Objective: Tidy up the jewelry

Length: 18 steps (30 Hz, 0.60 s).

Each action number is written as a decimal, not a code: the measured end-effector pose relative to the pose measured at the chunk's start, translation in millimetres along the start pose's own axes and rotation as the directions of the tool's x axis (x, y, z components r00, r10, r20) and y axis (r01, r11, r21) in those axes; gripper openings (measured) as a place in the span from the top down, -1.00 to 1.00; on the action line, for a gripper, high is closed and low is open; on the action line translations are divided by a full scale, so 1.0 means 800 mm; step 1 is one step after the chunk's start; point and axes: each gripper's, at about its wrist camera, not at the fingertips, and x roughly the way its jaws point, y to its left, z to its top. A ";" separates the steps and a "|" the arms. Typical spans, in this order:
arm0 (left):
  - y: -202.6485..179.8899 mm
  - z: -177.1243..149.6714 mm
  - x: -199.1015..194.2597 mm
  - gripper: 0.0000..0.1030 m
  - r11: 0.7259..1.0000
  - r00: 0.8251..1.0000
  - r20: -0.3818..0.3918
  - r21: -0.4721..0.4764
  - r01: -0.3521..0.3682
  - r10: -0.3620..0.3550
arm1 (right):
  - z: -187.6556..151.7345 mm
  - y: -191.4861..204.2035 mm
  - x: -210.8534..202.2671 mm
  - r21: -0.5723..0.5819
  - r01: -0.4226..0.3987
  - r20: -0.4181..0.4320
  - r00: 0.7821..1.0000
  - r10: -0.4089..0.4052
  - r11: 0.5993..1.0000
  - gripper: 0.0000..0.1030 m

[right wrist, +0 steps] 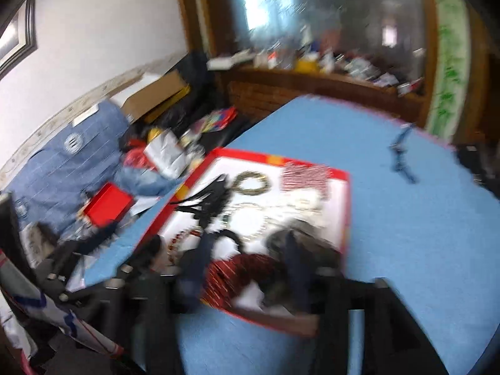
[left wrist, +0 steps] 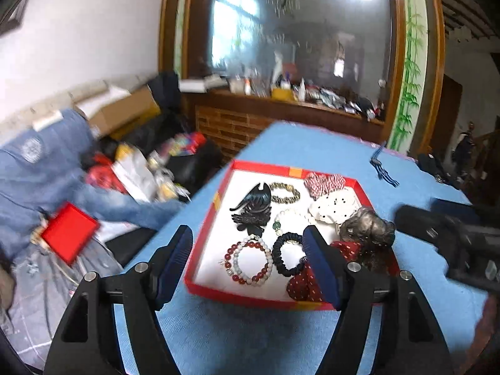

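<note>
A red-rimmed tray (left wrist: pixel 215 200) with a white floor lies on the blue tablecloth (left wrist: pixel 312 150). In it are a black wing-shaped clip (left wrist: pixel 253 209), a red and white bead bracelet (left wrist: pixel 250 262), a black scrunchie (left wrist: pixel 286 257), a pale bead bracelet (left wrist: pixel 289 217), a red dotted scrunchie (left wrist: pixel 301 282), a brown hairpiece (left wrist: pixel 367 231) and other pieces. My left gripper (left wrist: pixel 248 251) hovers open over the tray's near edge, holding nothing. In the blurred right wrist view my right gripper (right wrist: pixel 247 259) stands open above the tray's (right wrist: pixel 345 206) near end, over the red scrunchie (right wrist: pixel 237 278).
A blue tassel (left wrist: pixel 382 168) lies alone on the cloth beyond the tray. Left of the table are a small red box (left wrist: pixel 68 232), blue fabric (left wrist: pixel 40 168), cardboard boxes and clutter. A wooden shelf with bottles backs the table. The right gripper's black body (left wrist: pixel 453 240) is at the tray's right.
</note>
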 end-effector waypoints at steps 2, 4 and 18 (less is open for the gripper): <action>-0.008 -0.010 -0.019 -0.48 1.000 1.000 0.015 0.004 -0.008 0.008 | -0.019 -0.004 -0.022 -0.003 0.026 0.019 0.999 -0.026 1.000 -0.45; -0.015 -0.021 -0.035 -0.57 1.000 0.999 0.029 0.018 -0.014 0.014 | -0.050 -0.006 -0.045 -0.002 0.068 0.024 0.997 -0.068 0.998 -0.45; 0.011 -0.072 -0.113 -0.96 0.994 0.990 0.080 0.001 -0.113 0.113 | -0.124 0.009 -0.108 0.004 0.165 0.044 0.985 -0.165 0.986 -0.74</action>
